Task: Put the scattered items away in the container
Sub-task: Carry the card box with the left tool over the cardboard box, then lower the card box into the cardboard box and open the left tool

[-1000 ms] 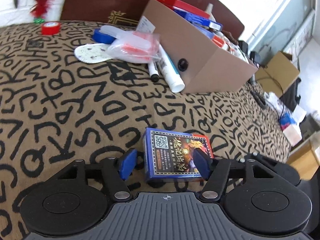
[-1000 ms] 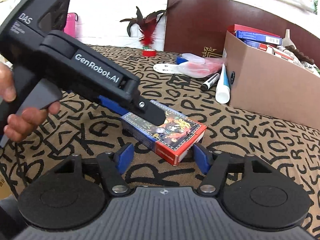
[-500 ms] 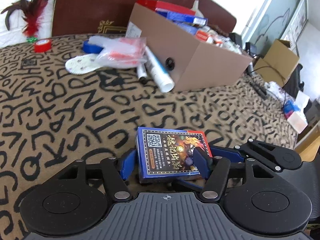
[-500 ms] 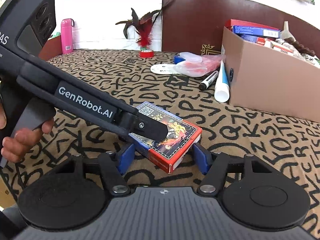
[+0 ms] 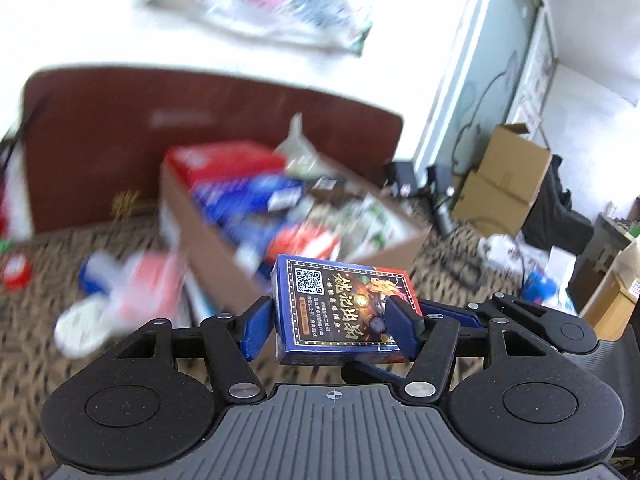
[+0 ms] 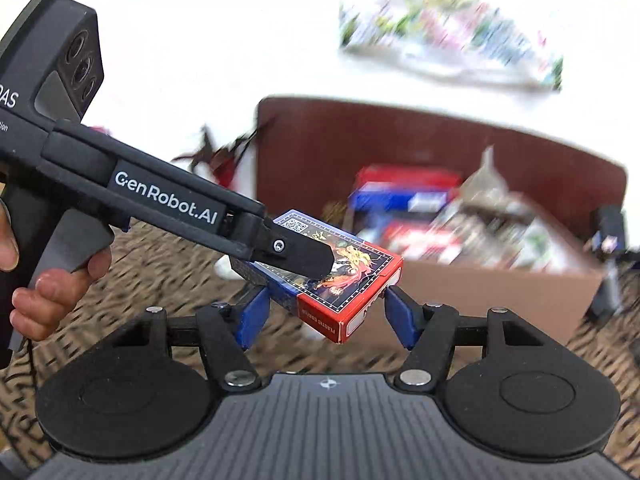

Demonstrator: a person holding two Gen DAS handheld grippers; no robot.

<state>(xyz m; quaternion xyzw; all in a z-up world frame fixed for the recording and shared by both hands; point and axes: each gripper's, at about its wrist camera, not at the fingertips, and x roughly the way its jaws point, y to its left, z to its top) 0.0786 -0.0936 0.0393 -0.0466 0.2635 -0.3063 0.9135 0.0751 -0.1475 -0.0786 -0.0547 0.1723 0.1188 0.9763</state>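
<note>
A blue and red pack of playing cards (image 5: 340,312) hangs in the air above the letter-patterned bed cover, held from two sides. My left gripper (image 5: 330,320) is shut on it, its blue pads pressing the pack's long edges. In the right wrist view the same pack (image 6: 360,276) sits between the blue pads of my right gripper (image 6: 326,312), which is shut on it too, while the left gripper (image 6: 304,258) reaches in from the left over the pack's top. Just behind stands the open cardboard box (image 5: 224,248), crowded with packets; it shows again as the cardboard box (image 6: 480,292) to the right.
Blurred loose items lie left of the box: a red and white plastic pouch (image 5: 148,280), a white insole (image 5: 80,328), a red tape roll (image 5: 16,274). A brown headboard (image 5: 100,152) backs the bed. Floor cartons (image 5: 504,184) stand right. A person's hand (image 6: 52,292) grips the left handle.
Both grippers have risen together with the card pack, lifting it off the cover and nearer the cardboard box. The views have tipped upward and blurred.
</note>
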